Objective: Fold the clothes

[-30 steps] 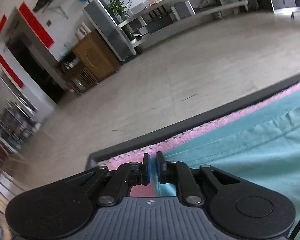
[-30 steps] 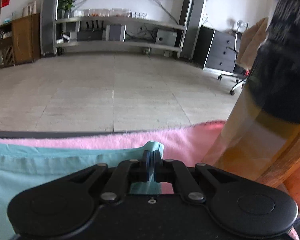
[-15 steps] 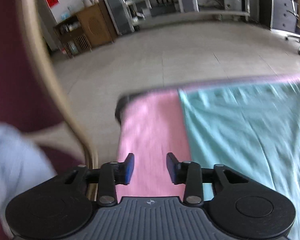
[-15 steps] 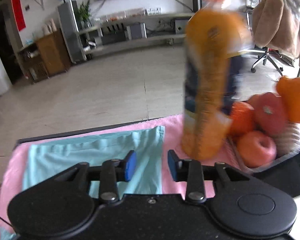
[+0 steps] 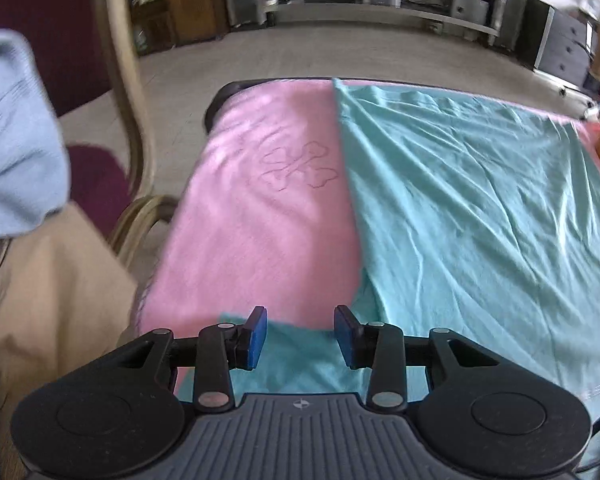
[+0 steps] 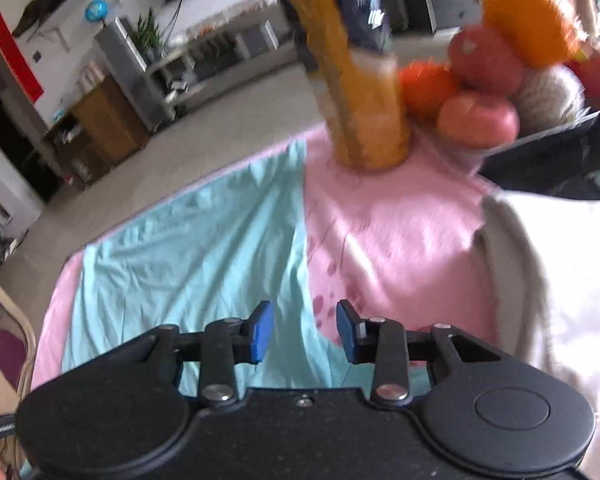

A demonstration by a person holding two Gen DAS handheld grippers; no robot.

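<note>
Left gripper (image 5: 300,334): fingers spread wide, holding nothing, above the near left edge of the garment (image 5: 480,208). Right gripper (image 6: 303,332): fingers spread wide, empty, above the garment's near right edge.

Garment: teal, spread flat and creased on the pink cloth (image 5: 260,216) covering the bench (image 5: 220,100).

Right of garment: white fabric (image 6: 560,280); farther, orange bottle (image 6: 364,92), blurred, upright on the cloth; fruit basket (image 6: 540,148) beside it.

Left of garment: chair (image 5: 128,92), tan and blue fabric.
</note>
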